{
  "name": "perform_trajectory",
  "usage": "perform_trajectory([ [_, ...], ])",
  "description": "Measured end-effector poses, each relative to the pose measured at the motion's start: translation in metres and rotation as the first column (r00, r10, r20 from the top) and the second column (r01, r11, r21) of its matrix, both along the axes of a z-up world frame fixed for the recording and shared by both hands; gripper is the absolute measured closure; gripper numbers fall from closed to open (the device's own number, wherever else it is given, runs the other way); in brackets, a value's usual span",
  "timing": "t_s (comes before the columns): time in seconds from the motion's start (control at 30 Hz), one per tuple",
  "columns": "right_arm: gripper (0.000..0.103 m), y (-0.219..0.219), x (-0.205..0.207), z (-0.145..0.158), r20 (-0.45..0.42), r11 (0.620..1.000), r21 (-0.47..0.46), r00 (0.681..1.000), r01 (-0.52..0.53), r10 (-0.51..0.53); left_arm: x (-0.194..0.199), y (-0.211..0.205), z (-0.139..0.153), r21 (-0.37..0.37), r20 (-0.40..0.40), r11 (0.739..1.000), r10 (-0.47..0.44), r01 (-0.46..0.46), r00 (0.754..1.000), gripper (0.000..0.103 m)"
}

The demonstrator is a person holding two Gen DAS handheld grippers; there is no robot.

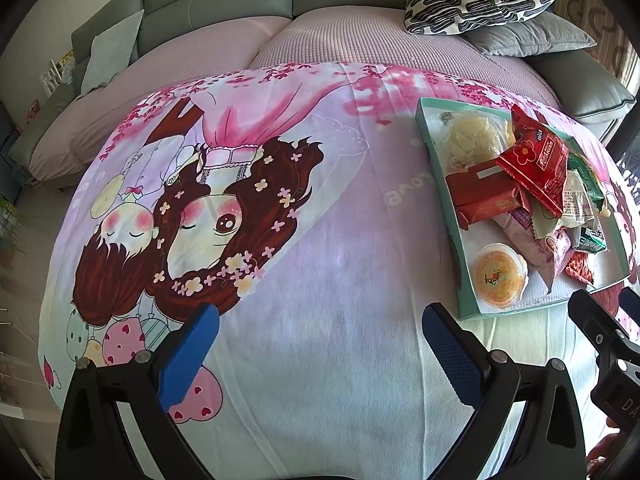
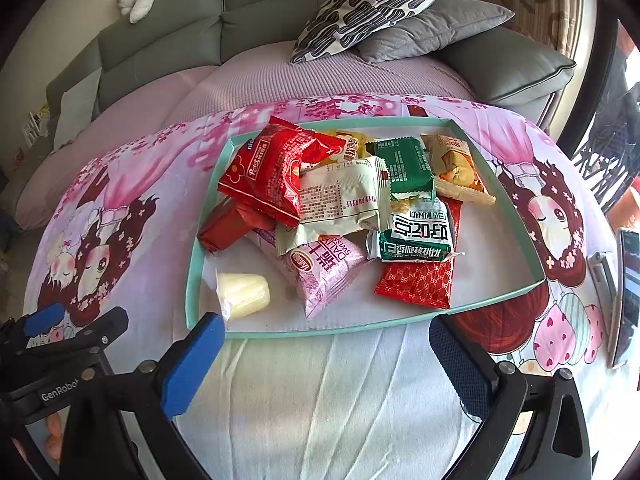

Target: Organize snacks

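Snacks lie heaped inside the teal tray, none loose on the cloth, while both grippers hover empty, fingers apart, so gathering looks done.

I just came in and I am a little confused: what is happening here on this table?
A person holds a claw in each hand over a table with a cartoon cloth. Both the left claw and the right claw are open and hold nothing. A teal tray in front of the right claw holds a pile of snack packets and a jelly cup. Nothing is gripped yet.
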State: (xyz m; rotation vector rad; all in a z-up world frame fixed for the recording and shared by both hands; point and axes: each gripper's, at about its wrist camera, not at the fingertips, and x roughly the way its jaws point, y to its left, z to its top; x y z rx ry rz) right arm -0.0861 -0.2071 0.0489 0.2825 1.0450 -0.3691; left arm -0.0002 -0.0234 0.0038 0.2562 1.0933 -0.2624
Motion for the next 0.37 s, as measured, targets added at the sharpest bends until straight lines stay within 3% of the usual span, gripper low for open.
perform_trajectory([
  [0.37, 0.0, -0.0006, -0.0005, 0.0003, -0.005, 1.0, 0.001, 1.0, 0.008, -0.008, -0.0003, 0.0062, 0.0081, -0.042, 0.035, 0.999, 0.027, -0.026, 0.999, 0.002],
])
